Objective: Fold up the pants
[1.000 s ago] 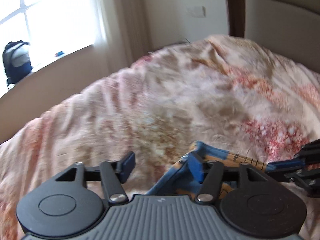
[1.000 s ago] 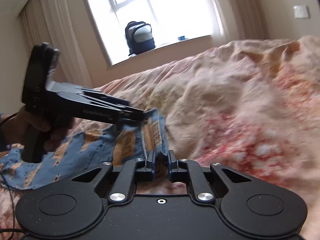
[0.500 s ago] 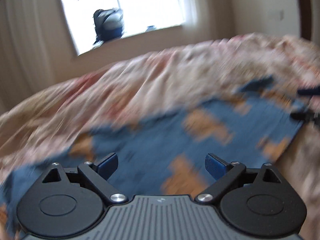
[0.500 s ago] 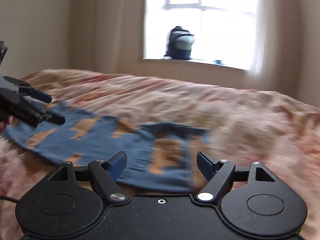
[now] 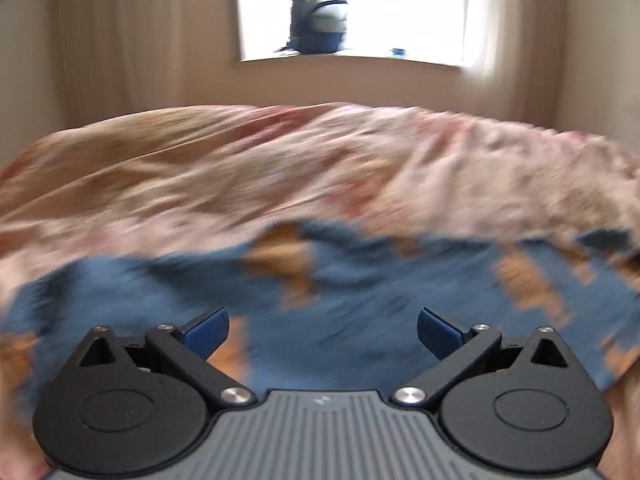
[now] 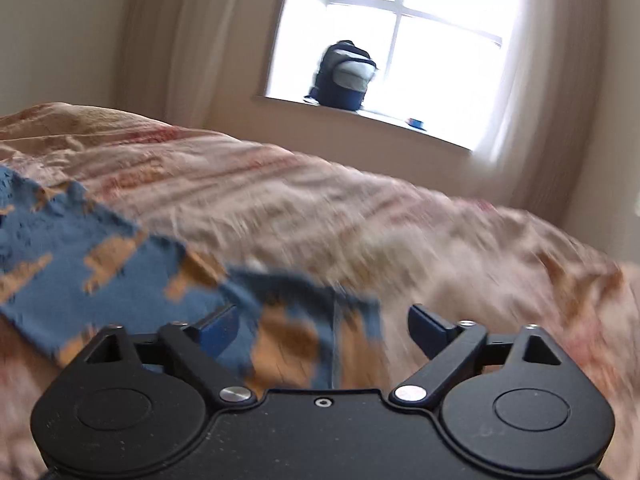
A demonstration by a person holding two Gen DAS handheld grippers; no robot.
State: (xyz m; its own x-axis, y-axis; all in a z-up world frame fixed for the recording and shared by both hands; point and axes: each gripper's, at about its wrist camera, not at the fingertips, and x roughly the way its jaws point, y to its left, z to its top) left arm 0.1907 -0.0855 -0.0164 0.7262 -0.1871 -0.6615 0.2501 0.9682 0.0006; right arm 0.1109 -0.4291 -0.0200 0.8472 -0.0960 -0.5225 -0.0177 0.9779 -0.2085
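The blue pants [image 5: 360,288] with orange patches lie spread flat on the flowered bed cover [image 5: 280,168], blurred by motion. My left gripper [image 5: 322,328] hovers over their near part. Its jaws are opening wide and its pads touch no cloth. In the right wrist view the pants [image 6: 100,240] run from the left edge to an end under my right gripper [image 6: 324,326]. Its jaws are opening too. That end shows between the fingers but lies on the bed, not pinched.
The bed cover [image 6: 380,208] stretches right and far beyond the pants. A dark backpack [image 5: 318,20] stands on the windowsill under a bright window [image 6: 420,40], with a small blue object [image 6: 416,122] beside it. Curtains [image 5: 120,40] hang at both sides.
The right gripper was shut on the pants' edge and has let go. The left gripper opened wider. The pants now lie flat, and both views rolled level and swung toward the window.
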